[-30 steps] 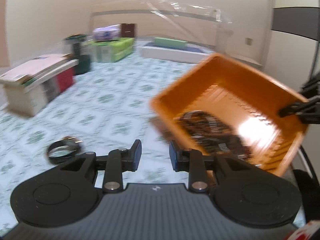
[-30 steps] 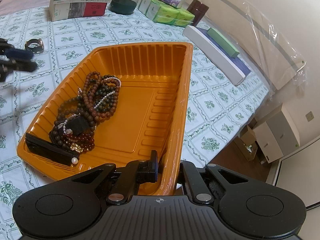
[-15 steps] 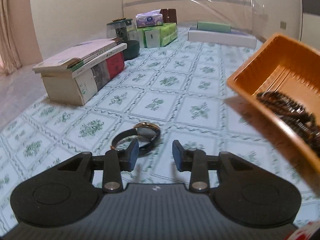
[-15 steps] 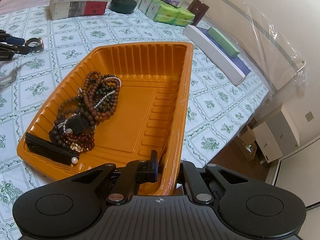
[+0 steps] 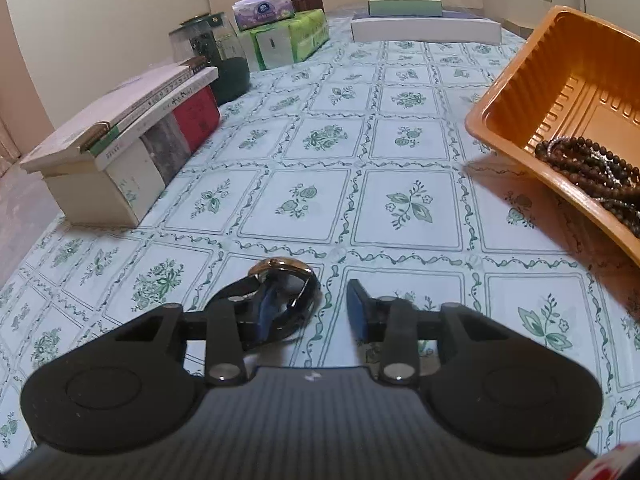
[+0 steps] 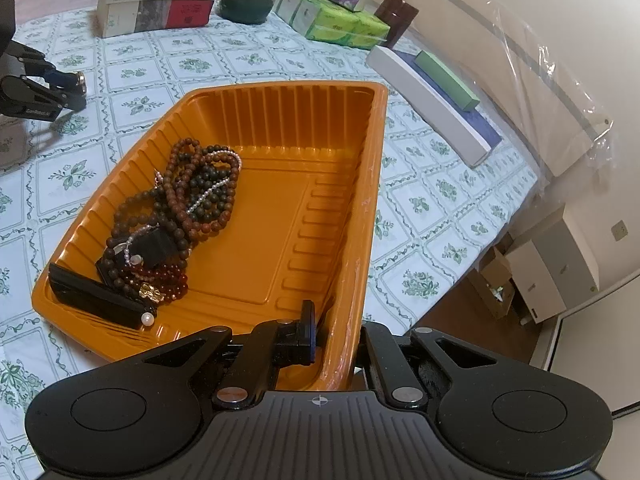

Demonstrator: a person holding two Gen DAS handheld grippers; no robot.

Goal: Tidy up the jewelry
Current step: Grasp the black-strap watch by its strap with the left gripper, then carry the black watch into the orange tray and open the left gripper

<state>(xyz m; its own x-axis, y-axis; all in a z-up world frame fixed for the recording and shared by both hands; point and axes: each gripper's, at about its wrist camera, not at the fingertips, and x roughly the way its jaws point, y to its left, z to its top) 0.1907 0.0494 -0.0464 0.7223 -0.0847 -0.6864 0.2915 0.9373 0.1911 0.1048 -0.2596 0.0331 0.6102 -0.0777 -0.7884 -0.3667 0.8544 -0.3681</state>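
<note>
Down at six o'clock of the right wrist view, the right gripper [image 6: 334,344] is clamped on the near wall of an orange tray [image 6: 280,104] holding bead necklaces [image 6: 188,204]. Toward nine o'clock, the left gripper [image 5: 308,300], jaws just narrowing yet apart, straddles a wristwatch [image 5: 280,280] on the floral tablecloth [image 5: 400,140].

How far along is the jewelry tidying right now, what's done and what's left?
Done: beaded necklaces and bracelets already lie in the orange ribbed plastic tray. In hand: the right gripper clamps the tray's rim, and the left gripper, jaws just closing, has one finger inside the black-strapped, gold-rimmed wristwatch on the floral tablecloth. Left: gripping it and putting it in the tray.
</note>
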